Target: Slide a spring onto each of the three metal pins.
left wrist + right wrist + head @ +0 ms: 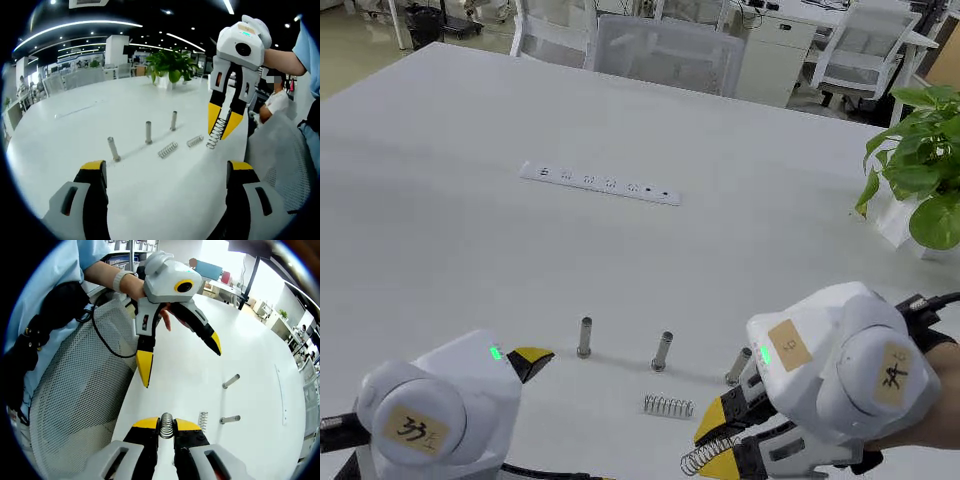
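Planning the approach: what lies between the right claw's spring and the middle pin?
Left gripper view: one loose spring by the middle pin, a second loose spring nearer the held spring.

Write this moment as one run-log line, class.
right tongs: shut on spring | left tongs: open, empty | three metal pins: upright, bare | two loose springs: lying on table
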`<state>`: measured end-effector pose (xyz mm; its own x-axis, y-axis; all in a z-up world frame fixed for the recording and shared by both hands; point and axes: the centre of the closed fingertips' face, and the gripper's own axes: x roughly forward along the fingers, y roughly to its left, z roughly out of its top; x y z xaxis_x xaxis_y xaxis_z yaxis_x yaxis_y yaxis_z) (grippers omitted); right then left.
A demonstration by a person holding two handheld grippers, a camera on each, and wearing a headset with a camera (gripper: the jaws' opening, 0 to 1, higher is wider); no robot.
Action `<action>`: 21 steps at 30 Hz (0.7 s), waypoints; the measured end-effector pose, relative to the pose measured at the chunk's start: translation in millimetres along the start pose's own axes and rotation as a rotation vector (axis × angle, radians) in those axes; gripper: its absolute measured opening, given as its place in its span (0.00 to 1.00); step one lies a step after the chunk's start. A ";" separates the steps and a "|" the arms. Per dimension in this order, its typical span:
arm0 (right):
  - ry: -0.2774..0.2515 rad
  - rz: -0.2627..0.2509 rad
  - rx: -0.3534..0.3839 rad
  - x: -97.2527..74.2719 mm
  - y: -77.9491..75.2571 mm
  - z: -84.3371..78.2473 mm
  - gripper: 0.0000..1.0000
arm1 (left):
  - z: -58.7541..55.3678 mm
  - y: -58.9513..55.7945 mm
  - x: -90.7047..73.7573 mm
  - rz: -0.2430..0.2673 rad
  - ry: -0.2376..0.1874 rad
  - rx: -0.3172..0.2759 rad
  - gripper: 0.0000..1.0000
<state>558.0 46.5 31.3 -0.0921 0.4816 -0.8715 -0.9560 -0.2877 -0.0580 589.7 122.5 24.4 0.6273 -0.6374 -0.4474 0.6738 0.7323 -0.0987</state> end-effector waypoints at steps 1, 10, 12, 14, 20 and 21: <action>0.003 -0.001 -0.005 0.0 -1.7 0.6 0.08 | 0.0 1.1 -0.5 0.004 -0.001 -0.006 0.99; 0.035 -0.003 -0.038 -3.5 -20.6 0.0 0.08 | -0.2 6.9 -4.9 0.032 -0.015 -0.016 0.99; 0.043 -0.002 -0.042 -5.3 -26.0 0.0 0.08 | -1.0 7.6 -6.0 0.033 -0.012 -0.014 0.99; 0.056 -0.001 -0.056 -7.1 -31.0 0.2 0.08 | -2.3 8.6 -7.0 0.038 -0.008 -0.013 0.99; 0.087 -0.008 -0.099 -11.9 -48.3 5.8 0.08 | -5.5 8.8 -8.3 0.043 -0.002 -0.013 0.98; 0.088 -0.010 -0.106 -12.8 -52.6 8.3 0.08 | -6.5 9.3 -8.2 0.044 0.000 -0.013 0.98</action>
<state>607.1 62.4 49.5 -0.0534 0.4118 -0.9097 -0.9217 -0.3709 -0.1138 588.2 136.1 21.4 0.6561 -0.6049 -0.4512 0.6405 0.7625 -0.0909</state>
